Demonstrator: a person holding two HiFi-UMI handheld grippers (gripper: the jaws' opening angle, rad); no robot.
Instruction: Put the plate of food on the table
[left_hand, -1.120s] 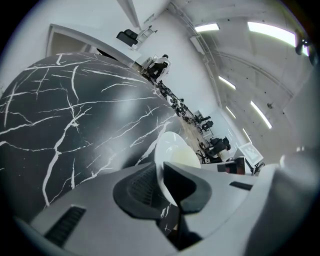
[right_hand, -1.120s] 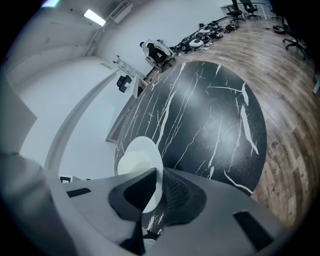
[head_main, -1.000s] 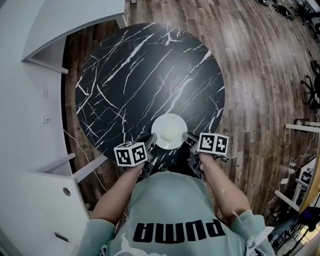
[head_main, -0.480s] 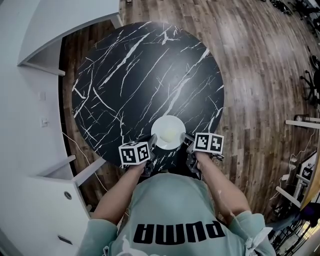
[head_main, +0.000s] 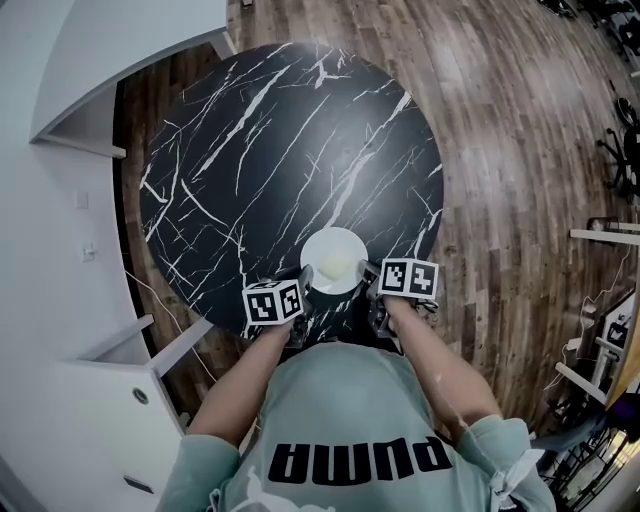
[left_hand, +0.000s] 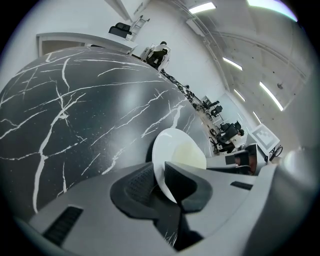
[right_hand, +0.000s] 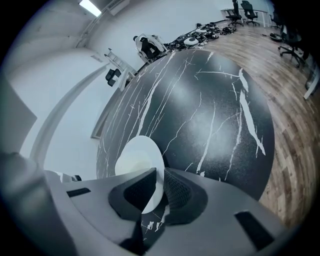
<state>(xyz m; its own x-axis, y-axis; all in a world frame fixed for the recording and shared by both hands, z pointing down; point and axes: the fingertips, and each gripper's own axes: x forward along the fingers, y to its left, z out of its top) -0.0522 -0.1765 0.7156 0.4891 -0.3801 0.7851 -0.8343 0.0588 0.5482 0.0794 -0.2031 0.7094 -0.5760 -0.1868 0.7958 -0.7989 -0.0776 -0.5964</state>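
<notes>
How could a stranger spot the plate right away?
Find the round black table veined with white. At its near edge, a white plate is pinched between the left gripper and right gripper. It is the only white disc there, holding pale yellow food.

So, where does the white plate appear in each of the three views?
Head view: plate low centre, by the near edge of the black marble table.
Left gripper view: plate lower centre, rim between the jaws.
Right gripper view: plate lower left, rim between the jaws.
Shared landmark: the black marble table.
</notes>
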